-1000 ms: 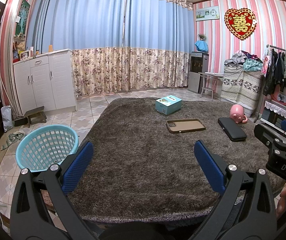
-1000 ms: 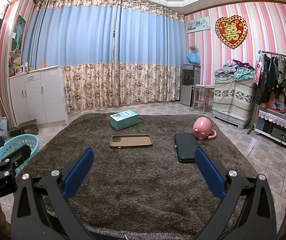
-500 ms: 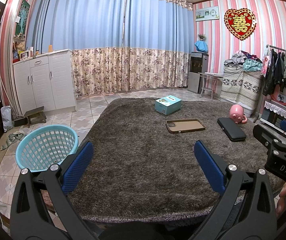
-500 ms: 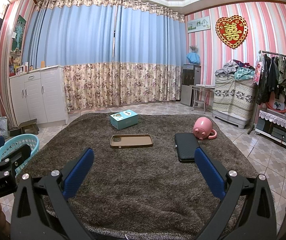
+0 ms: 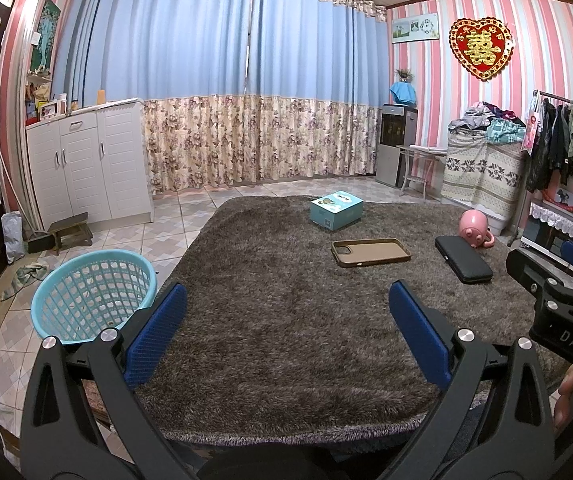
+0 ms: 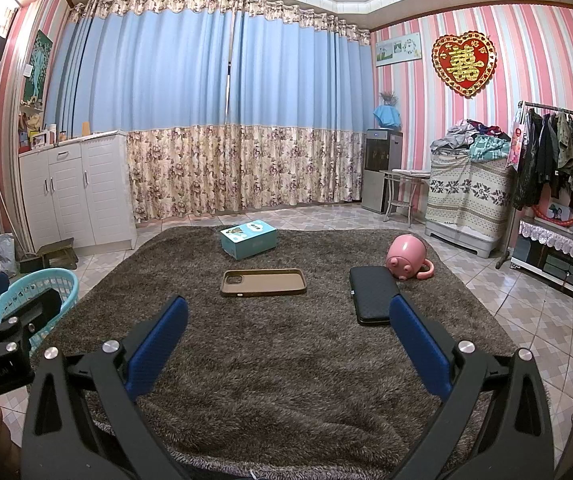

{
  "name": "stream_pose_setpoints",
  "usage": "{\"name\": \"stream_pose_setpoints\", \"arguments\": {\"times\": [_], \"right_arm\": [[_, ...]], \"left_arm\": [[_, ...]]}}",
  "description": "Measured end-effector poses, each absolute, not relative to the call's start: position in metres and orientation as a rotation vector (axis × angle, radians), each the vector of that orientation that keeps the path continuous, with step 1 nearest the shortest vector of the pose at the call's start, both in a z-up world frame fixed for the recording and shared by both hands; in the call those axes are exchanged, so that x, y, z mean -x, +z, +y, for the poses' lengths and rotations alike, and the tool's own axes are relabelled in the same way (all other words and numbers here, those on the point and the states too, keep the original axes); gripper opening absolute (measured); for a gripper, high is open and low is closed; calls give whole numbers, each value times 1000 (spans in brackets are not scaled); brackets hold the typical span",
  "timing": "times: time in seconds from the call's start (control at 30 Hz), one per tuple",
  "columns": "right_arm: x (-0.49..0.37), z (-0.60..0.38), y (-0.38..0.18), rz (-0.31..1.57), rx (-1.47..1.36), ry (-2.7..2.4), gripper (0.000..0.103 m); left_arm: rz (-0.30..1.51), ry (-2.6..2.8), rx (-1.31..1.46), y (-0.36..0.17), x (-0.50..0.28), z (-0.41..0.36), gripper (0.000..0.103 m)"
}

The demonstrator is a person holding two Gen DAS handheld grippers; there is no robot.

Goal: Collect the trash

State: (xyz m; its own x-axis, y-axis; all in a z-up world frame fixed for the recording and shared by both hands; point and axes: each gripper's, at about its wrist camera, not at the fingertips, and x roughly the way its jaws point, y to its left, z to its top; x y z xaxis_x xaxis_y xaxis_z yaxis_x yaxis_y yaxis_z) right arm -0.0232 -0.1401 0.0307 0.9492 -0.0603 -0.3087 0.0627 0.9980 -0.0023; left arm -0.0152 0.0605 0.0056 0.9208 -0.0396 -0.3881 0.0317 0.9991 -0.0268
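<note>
On the shaggy brown rug lie a teal box, a brown phone case, a black case and a pink pig-shaped cup. They also show in the right wrist view: box, phone case, black case, pink cup. A light blue basket stands on the tiles left of the rug. My left gripper and right gripper are both open and empty, low over the rug's near edge.
White cabinets and a small stool stand at the left wall. A water dispenser, a covered chest and a clothes rack line the right side. Floor-length curtains hang at the back.
</note>
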Motion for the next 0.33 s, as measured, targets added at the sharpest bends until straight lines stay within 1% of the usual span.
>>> {"name": "stream_pose_setpoints", "arguments": {"times": [0.33], "right_arm": [[22,-141,31,313,-8,-62,99]], "left_arm": [[407,-40,29,3,11,62,98]]}}
